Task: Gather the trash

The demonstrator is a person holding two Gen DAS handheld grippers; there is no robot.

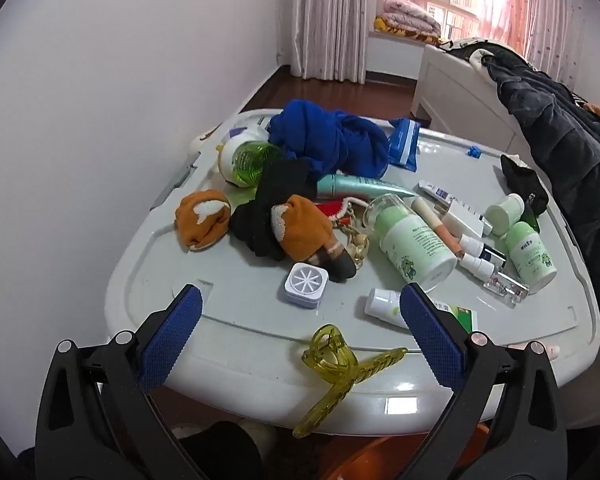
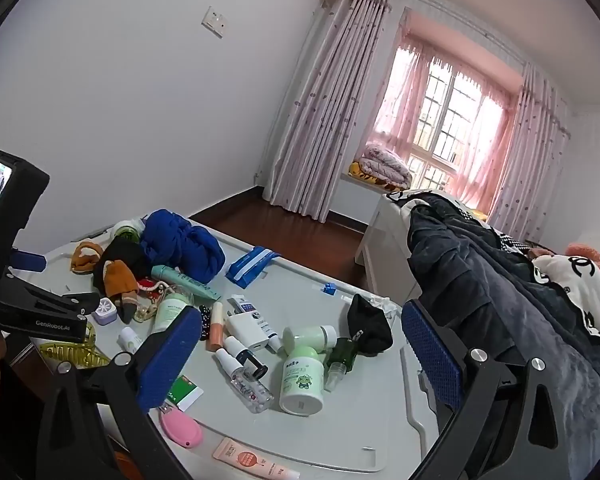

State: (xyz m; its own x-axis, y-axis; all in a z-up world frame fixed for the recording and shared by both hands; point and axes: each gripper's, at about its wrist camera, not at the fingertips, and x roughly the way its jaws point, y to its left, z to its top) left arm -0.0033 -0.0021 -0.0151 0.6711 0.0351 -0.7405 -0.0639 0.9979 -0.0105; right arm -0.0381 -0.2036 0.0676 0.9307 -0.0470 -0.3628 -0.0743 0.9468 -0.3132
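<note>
Left gripper (image 1: 300, 320) wide open, empty; yellow hair clip (image 1: 336, 364) lies just below its jaws on the tabletop (image 1: 236, 332) edge, long axis diagonal. Right gripper (image 2: 300, 344) also wide open, empty, farther off.

You are looking at a big grey plastic lid (image 1: 236, 344) full of stuff. A blue cloth (image 1: 332, 140) lies at the far side. An orange sock (image 1: 202, 218) lies on the left. A little white box (image 1: 306, 284) sits near the middle. Green and white bottles (image 1: 416, 240) lie on the right. A yellow hair clip (image 1: 336, 364) hangs over the near edge.
</note>
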